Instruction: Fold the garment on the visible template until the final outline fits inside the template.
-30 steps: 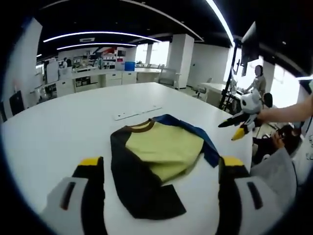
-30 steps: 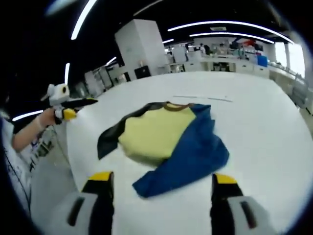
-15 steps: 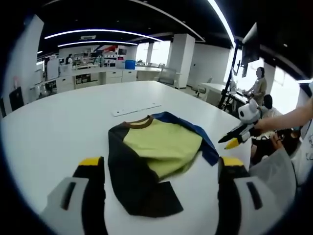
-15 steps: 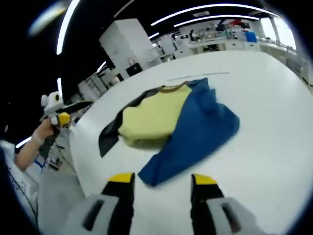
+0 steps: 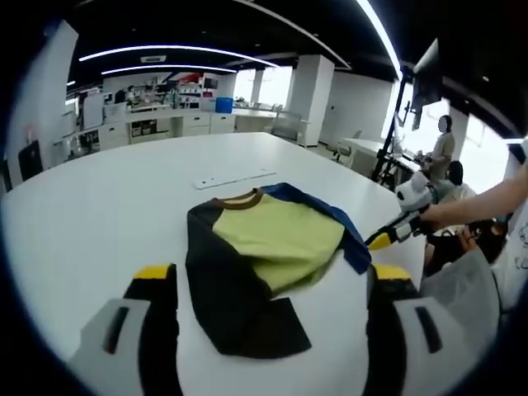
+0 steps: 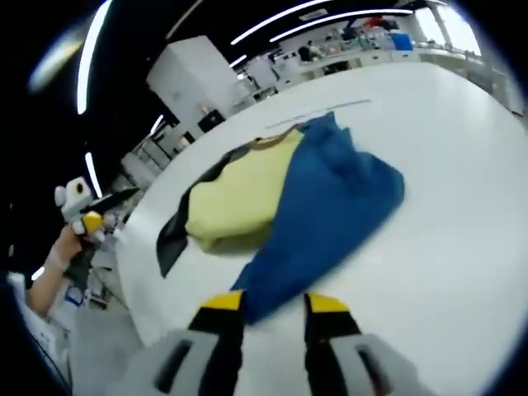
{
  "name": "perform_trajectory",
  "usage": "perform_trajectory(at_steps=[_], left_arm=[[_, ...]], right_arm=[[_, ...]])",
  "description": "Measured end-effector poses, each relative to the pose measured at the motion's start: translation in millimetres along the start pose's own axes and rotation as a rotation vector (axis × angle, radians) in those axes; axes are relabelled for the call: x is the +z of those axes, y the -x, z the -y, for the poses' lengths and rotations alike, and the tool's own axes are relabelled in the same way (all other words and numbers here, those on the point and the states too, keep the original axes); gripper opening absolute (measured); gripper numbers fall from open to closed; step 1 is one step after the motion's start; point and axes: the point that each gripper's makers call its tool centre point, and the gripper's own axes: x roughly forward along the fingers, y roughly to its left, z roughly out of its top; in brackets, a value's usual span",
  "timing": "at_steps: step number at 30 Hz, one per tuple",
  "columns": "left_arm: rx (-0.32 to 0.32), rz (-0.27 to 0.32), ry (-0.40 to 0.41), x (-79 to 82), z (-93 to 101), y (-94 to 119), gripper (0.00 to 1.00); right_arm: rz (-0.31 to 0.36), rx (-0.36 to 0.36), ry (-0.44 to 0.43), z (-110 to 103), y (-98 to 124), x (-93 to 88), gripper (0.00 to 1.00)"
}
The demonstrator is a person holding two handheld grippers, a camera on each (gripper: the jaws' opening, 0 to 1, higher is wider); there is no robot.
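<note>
Right gripper view: right gripper (image 6: 266, 307) had its jaws narrowed around the blue sleeve tip of the shirt (image 6: 247, 194) on the white table (image 6: 445, 223), while left gripper (image 5: 268, 285) hovered wide apart.

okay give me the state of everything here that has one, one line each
Garment: partly folded, yellow body doubled over, blue sleeve and black sleeve spread out.
Right tool: jaws narrowed around the blue sleeve's end; grip cannot be confirmed.
Left tool: open, above the table, holding nothing.
</note>
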Motion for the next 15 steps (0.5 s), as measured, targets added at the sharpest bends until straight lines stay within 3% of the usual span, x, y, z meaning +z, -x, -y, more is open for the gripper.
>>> perform_trajectory(at_steps=[3, 15], left_arm=[[0.005, -0.007, -0.006, -1.6, -3.3, 1.2, 0.92], [0.001, -0.019, 0.000, -5.1, -2.2, -1.0, 0.91]], right_arm=[[0.015, 0.016, -0.036, -2.1, -0.7, 1.9, 0.19], [0.024, -0.015, -0.018, -1.1, 4.3, 2.1, 0.00]])
